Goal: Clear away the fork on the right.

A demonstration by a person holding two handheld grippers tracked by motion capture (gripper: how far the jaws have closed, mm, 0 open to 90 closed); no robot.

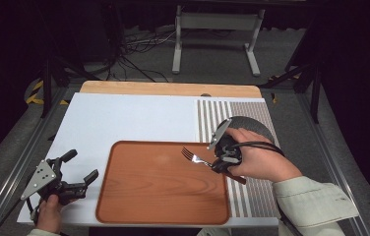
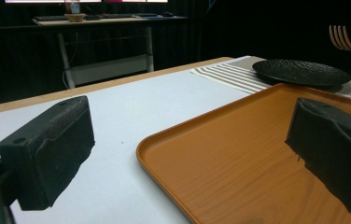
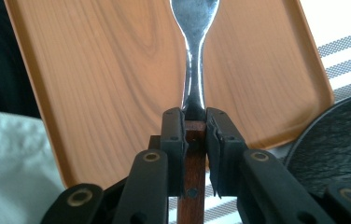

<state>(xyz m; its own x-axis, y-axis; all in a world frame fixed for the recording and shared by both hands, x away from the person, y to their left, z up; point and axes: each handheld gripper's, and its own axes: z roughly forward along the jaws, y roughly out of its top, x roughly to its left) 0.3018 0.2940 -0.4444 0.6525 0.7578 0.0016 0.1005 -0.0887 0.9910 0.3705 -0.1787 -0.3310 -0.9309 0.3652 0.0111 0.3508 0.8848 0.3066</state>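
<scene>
**Fork gripped over the tray's right edge**

The fork [image 1: 199,158] was held off the surface with its long axis running from lower right to upper left in the high view. Its tines pointed toward the tray's middle and its wooden handle trailed back toward the table's right side. In the right gripper view the metal neck rose straight up out of the jaws, and the brown handle passed down between them.

There was one fork, one wooden tray [image 1: 163,183], one dark round plate [image 1: 254,125], one striped mat [image 1: 252,196] and two grippers.

The right gripper [image 1: 221,164] was clamped on the fork where the handle met the neck, a jaw pressed against each side. It sat over the tray's right edge, so the tines stood beyond the jaws, above the tray's right part. The plate lay on the striped mat at the table's far right, just behind the right hand [image 1: 259,160].

The left gripper [image 1: 80,169] hovered near the table's near left corner, just left of the tray's left edge. Its jaws were spread wide and held nothing. In the left gripper view its two black pads [image 2: 47,149] stood far apart, one over the white table [image 1: 124,120] and the other over the tray.
</scene>
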